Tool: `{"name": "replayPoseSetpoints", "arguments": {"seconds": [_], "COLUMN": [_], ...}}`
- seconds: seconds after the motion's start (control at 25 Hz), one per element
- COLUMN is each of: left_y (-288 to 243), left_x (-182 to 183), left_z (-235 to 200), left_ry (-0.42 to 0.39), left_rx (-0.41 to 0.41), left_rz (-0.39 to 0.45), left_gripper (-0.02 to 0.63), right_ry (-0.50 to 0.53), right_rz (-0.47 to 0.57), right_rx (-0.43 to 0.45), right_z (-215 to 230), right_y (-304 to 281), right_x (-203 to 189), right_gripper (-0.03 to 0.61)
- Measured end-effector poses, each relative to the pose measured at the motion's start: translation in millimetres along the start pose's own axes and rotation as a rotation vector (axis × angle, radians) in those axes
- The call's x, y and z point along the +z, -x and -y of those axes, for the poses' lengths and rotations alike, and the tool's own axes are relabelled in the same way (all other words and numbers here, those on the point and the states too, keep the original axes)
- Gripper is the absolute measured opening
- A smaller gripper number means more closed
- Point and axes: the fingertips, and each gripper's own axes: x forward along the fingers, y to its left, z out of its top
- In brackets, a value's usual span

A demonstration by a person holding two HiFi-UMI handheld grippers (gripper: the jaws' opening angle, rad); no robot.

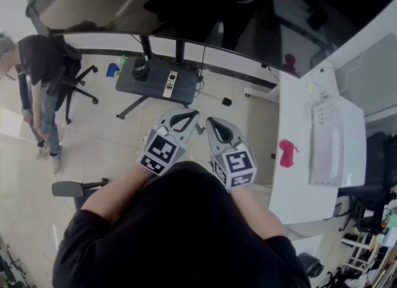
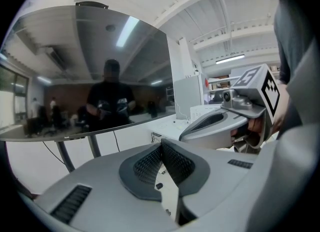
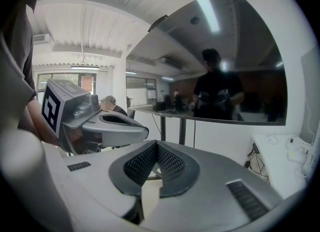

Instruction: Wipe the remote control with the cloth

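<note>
Both sets of jaws are clamped shut on nothing, left gripper [image 2: 161, 145] and right gripper [image 3: 156, 146] side by side. The remote [image 1: 170, 84] is lying well ahead on the dark stand base [image 1: 130, 81] under the big screen [image 1: 205, 7]. It's probably light, stiff and a bit slick, so best pinched across its long edges. A pink, cloth-looking thing [image 1: 287, 152] is left on the white counter [image 1: 291, 187] to the right.

Pale tiled floor [image 1: 105, 150], large dark screen [image 1: 205, 7], white desk [image 1: 294, 181], office chair [image 1: 77, 85]
</note>
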Motion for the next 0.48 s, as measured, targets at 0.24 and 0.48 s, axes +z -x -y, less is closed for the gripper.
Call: {"name": "replayPoseSetpoints", "arguments": {"seconds": [0.24, 0.48], "left_y": [-1.8, -1.9], "left_x": [-2.5, -5.4], "left_z": [1.7, -0.1], "left_ry": [-0.003, 0.003], "left_rx": [-0.004, -0.002], "left_rz": [-0.007, -0.014], "left_gripper": [0.000, 0.000], "right_ry": [-0.001, 0.015], "right_rz": [-0.006, -0.005], "right_rx": [0.001, 0.007], "right_z": [-0.7, 1.3], "right_y": [-0.1, -3.1], "right_x": [-0.9, -4.3], "right_gripper": [0.009, 0.009]}}
